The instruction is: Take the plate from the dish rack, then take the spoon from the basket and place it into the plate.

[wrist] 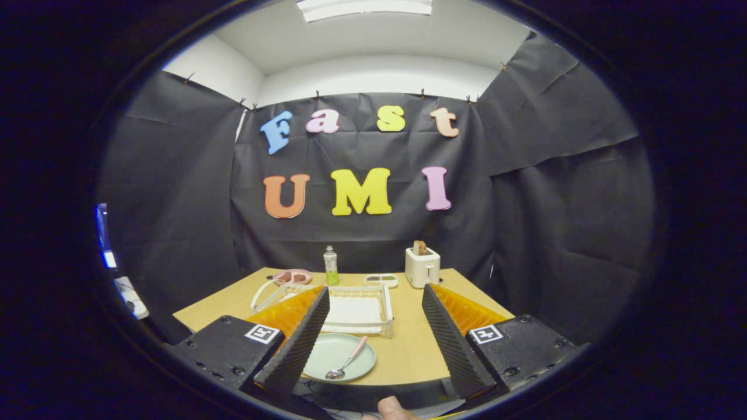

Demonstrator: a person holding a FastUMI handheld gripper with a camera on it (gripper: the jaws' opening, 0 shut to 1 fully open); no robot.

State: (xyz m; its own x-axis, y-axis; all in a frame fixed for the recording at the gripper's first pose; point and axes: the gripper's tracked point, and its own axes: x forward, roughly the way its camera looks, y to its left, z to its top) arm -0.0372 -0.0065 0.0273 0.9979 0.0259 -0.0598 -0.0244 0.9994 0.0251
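Pink-handled metal spoon (348, 364) already lies in the round pale-green plate (327, 353); keep the gripper (373, 335) spread, empty, retreating toward six o'clock

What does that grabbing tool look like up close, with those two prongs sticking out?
The gripper has two long wedge-shaped fingers with ribbed inner faces and orange ridged panels behind them. Each sits on a black block with screws and a small square black-and-white marker. The fingers stand open, holding nothing.
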